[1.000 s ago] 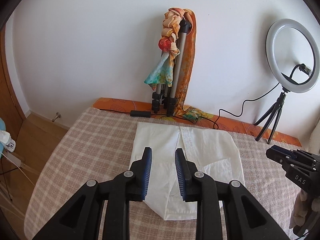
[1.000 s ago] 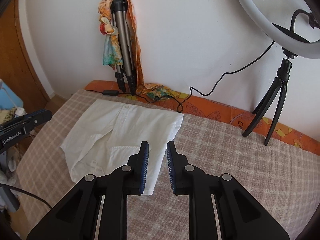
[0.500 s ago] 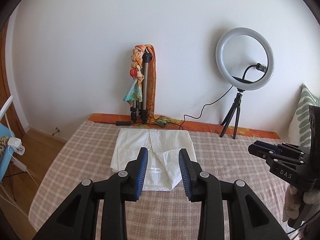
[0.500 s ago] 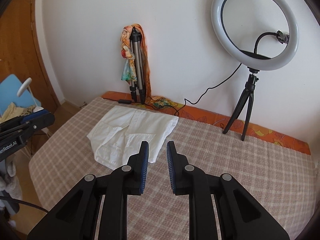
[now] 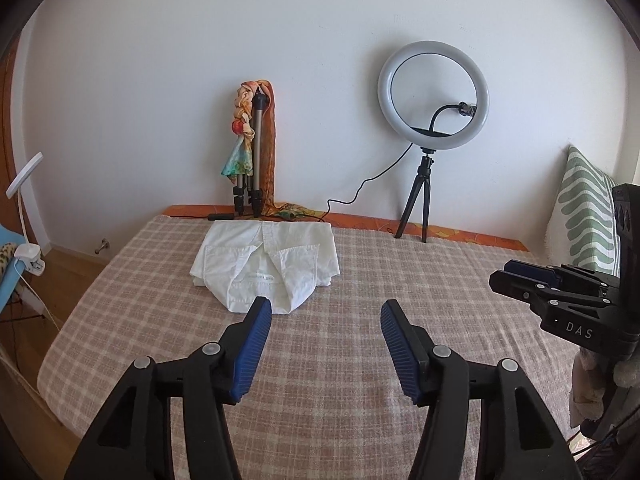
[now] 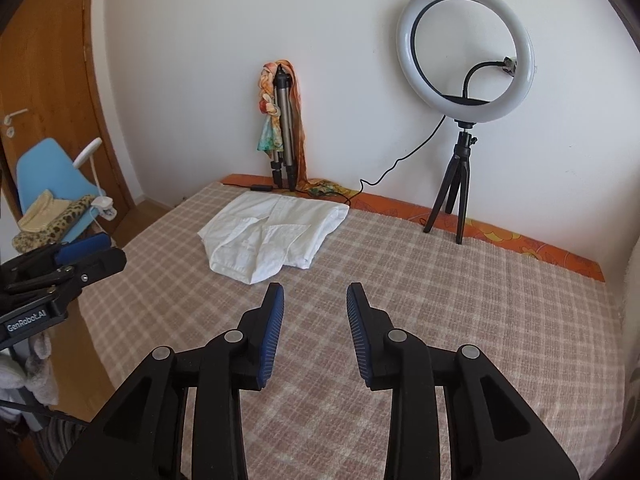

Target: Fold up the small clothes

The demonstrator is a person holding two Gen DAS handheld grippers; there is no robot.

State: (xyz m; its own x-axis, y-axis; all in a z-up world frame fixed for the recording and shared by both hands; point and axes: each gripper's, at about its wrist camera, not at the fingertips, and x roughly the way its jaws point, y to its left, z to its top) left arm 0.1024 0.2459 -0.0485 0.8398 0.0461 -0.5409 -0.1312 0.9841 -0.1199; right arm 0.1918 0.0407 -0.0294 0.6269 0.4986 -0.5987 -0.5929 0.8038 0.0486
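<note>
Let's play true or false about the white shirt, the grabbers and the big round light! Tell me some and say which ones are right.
1. The white shirt lies folded on the checked bed cover. True.
2. The left gripper is holding the shirt. False: its jaws are opening and nothing is between them.
3. The ring light stands on a small black tripod by the wall. True.
4. The right gripper is squeezing a sock. False: its jaws are opening and empty; no sock is in view.
5. The shirt lies right under the ring light. False: it lies in front of the folded tripod with the scarf.
</note>
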